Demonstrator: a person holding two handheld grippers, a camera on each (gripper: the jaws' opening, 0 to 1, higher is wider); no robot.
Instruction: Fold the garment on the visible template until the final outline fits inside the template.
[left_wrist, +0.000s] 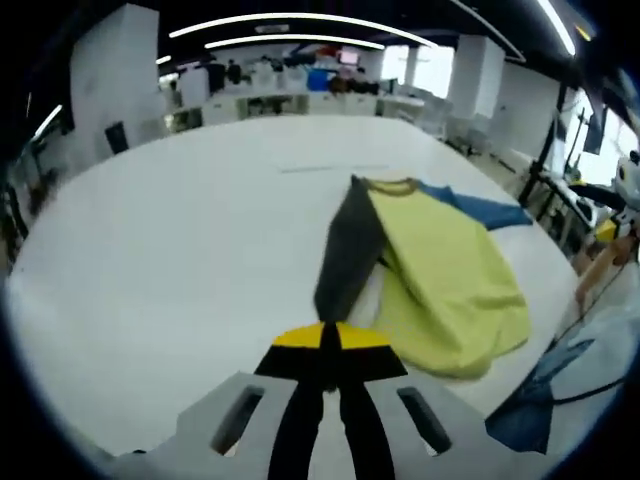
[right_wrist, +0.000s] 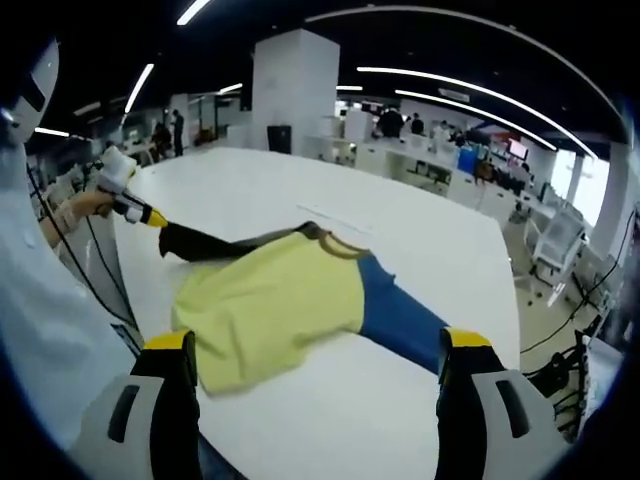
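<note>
My left gripper (left_wrist: 330, 335) was clamped on the dark grey sleeve (left_wrist: 349, 245) of a yellow, blue-sleeved T-shirt (right_wrist: 275, 305) on the white table (right_wrist: 420, 235). My right gripper (right_wrist: 315, 350) gaped empty, shirt at twelve o'clock.

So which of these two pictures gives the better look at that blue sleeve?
The right gripper view. There the blue sleeve lies stretched out across the white table, seen whole from the yellow body to its cuff. The left gripper view shows only a small, blurred piece of the blue sleeve peeking out behind the yellow body.
</note>
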